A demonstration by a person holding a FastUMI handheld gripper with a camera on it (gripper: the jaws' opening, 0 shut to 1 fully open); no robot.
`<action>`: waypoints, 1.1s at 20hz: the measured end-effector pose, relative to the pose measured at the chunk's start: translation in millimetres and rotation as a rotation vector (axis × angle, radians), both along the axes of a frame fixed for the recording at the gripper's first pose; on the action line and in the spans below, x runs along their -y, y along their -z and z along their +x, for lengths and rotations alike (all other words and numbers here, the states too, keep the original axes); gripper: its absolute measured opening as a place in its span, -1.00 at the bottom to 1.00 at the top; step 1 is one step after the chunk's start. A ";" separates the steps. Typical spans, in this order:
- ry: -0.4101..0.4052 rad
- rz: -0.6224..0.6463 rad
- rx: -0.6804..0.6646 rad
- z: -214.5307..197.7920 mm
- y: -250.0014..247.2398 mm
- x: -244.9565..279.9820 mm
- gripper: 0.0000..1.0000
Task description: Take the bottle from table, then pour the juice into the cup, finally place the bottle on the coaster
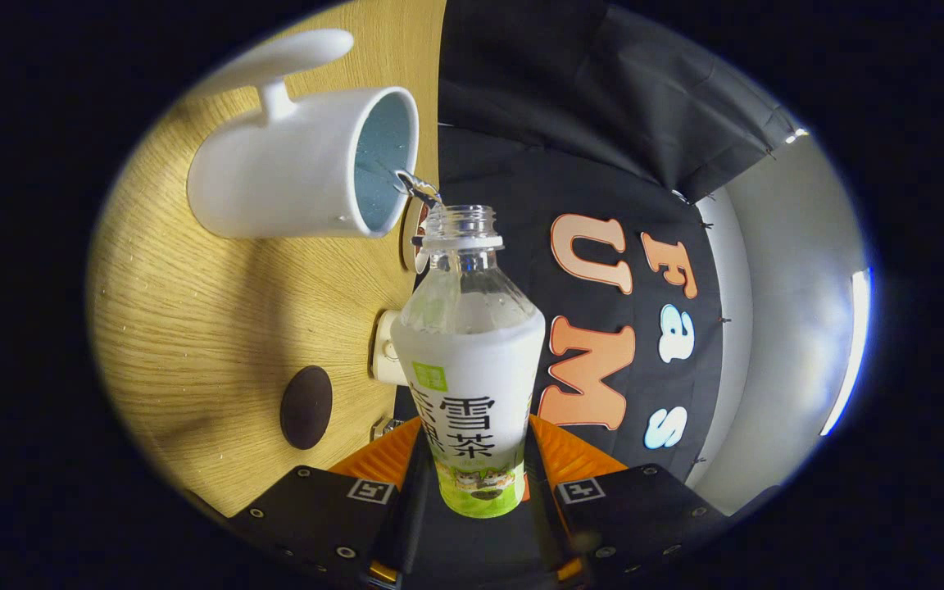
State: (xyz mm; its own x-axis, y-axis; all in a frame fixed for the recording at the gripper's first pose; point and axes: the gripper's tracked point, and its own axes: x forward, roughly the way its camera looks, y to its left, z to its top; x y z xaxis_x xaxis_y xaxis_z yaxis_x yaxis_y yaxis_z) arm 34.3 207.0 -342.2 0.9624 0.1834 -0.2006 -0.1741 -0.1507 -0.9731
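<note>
My gripper [472, 459] is shut on a clear plastic bottle [472, 352] with a white and green label, both fingers pressing its lower body. The whole view is rolled sideways, so the bottle is tipped over. Its uncapped mouth [462, 220] sits just at the rim of a white mug [300, 168] with a pale blue inside. A thin clear stream [416, 187] runs from the bottle's mouth into the mug. The mug stands on the wooden table [218, 328]. A small dark round coaster [306, 406] lies on the table, near my fingers.
A round wooden disc [411, 238] shows edge-on just behind the bottle's neck, beside the mug. A small white object [387, 348] sits at the table's far edge, partly hidden by the bottle. Black cloth wall rises beyond the table.
</note>
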 end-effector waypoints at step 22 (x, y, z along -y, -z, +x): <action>-0.040 -0.057 0.013 4.8 -7.6 -3.8 0.15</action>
